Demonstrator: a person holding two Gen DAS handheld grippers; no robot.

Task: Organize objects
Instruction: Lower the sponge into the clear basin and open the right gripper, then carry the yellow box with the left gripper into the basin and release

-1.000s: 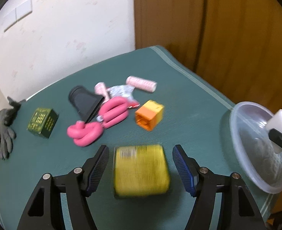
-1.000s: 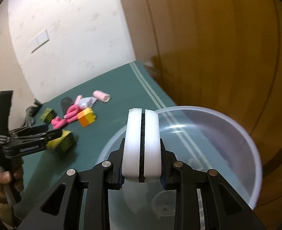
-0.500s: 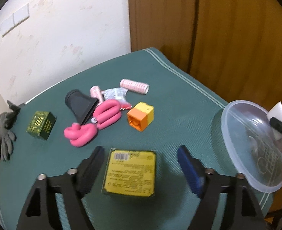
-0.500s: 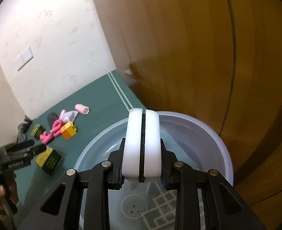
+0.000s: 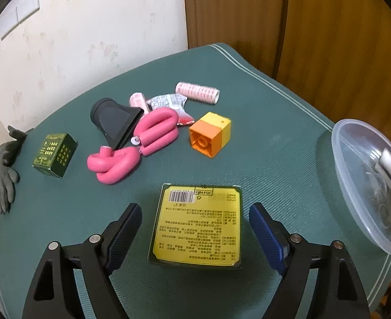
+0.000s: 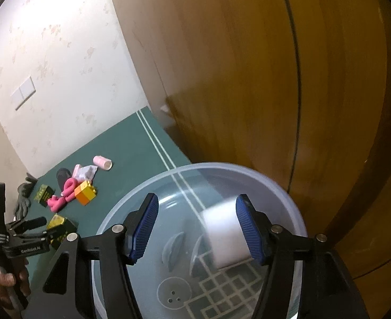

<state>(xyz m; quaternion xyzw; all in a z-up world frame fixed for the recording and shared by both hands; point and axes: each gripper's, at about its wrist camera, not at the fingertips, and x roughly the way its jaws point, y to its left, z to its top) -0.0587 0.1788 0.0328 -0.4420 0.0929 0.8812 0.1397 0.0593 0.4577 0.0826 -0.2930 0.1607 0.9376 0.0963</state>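
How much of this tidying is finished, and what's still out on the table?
Barely started. The right gripper has just been opening its jaws, and the white roll is dropping into the clear bowl, the first item there. The left gripper has just been opening too, with the yellow box lying between them untouched. Left out: orange block, pink foam tube, black nozzle, green box.

Blurred white roll (image 6: pixel 226 235) inside clear bowl (image 6: pixel 251 178).
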